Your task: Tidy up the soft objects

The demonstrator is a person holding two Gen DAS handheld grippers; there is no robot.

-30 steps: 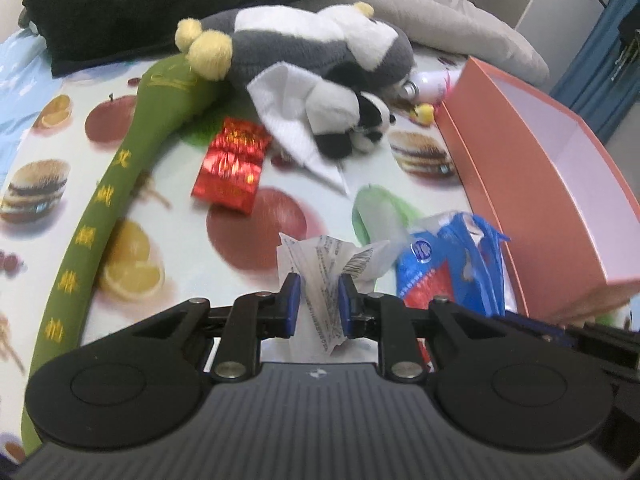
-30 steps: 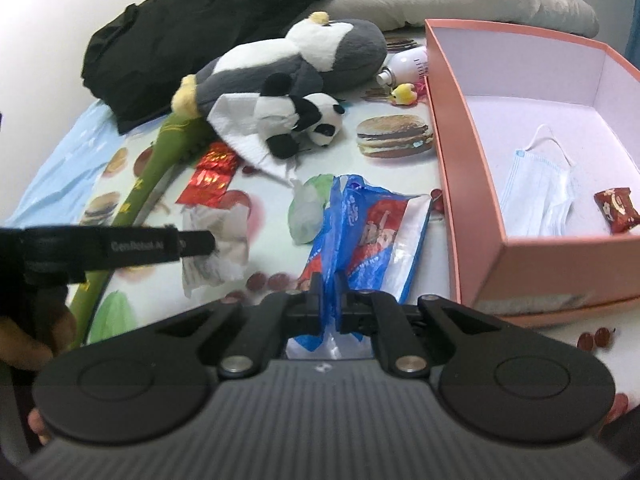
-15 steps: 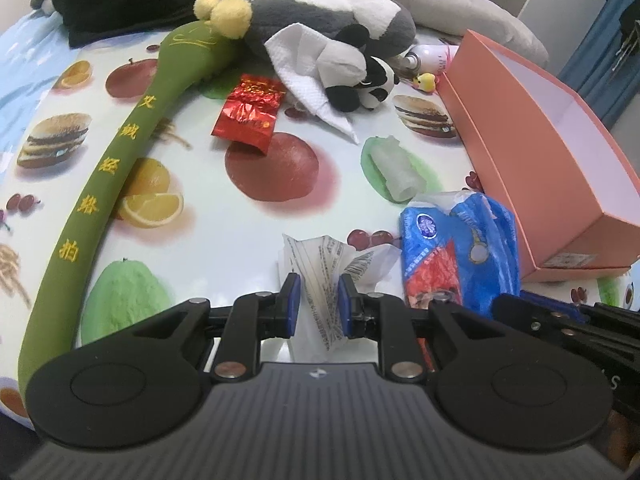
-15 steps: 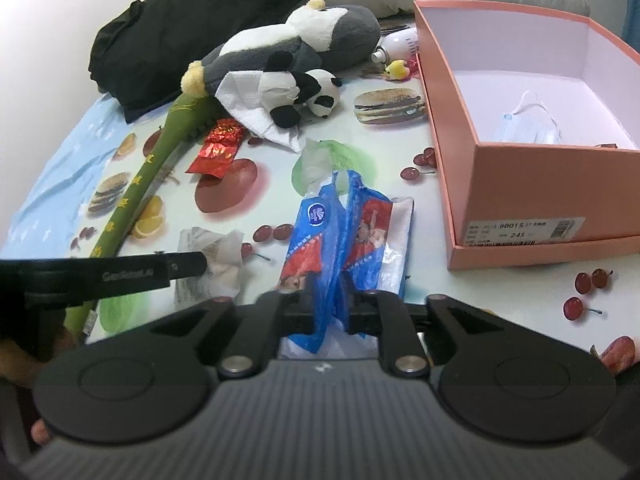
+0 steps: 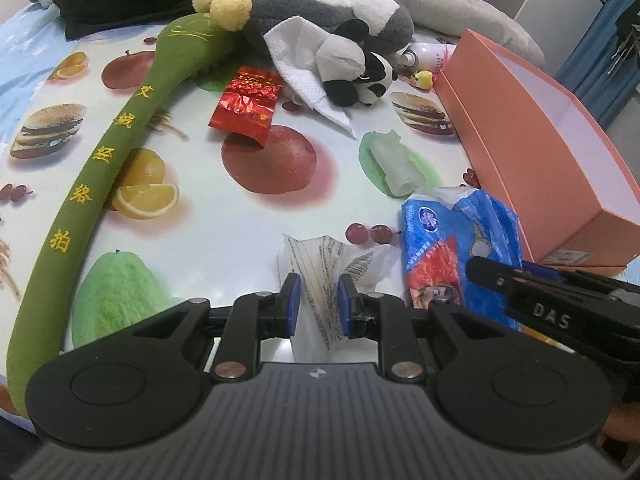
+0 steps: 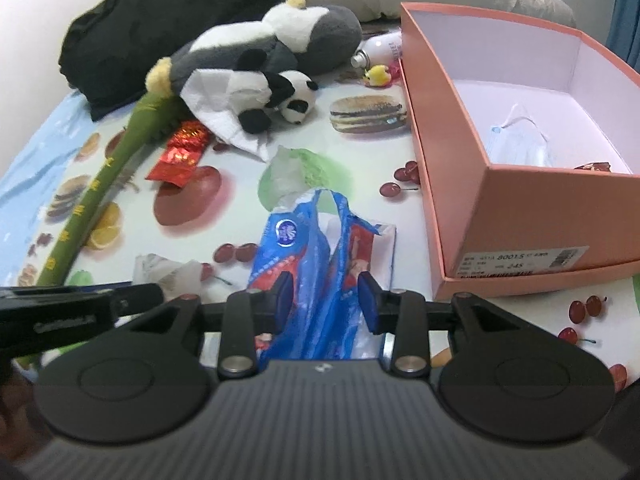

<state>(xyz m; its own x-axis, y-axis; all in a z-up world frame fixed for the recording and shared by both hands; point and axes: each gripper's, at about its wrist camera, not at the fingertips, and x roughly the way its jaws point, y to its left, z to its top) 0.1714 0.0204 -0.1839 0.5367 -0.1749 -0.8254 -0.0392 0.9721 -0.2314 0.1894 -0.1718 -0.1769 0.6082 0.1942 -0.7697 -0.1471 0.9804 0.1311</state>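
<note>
My left gripper (image 5: 317,300) is shut on a crumpled clear printed wrapper (image 5: 320,264), held just above the fruit-print tablecloth. To its right lies a blue and red tissue pack (image 5: 460,248). In the right wrist view my right gripper (image 6: 326,298) straddles this tissue pack (image 6: 304,248); its jaws are opening and the pads stand apart from the plastic. The pink box (image 6: 520,208) stands right of it, with a face mask (image 6: 516,144) and a red snack (image 6: 596,167) inside. A small panda plush (image 6: 276,96) and a big grey plush (image 6: 312,32) lie at the back.
A long green padded stick (image 5: 108,160) curves along the left side. A red foil packet (image 5: 248,106), a white tissue (image 5: 304,48) and a scrap of clear plastic (image 5: 394,164) lie mid-table. A spray bottle (image 6: 380,48), black clothing (image 6: 180,12) and grey bedding sit behind.
The right jaws, shut on the blue tissue pack before, have spread and let it go while the gripper sank. The left gripper has drawn back toward the near edge with the wrapper.
</note>
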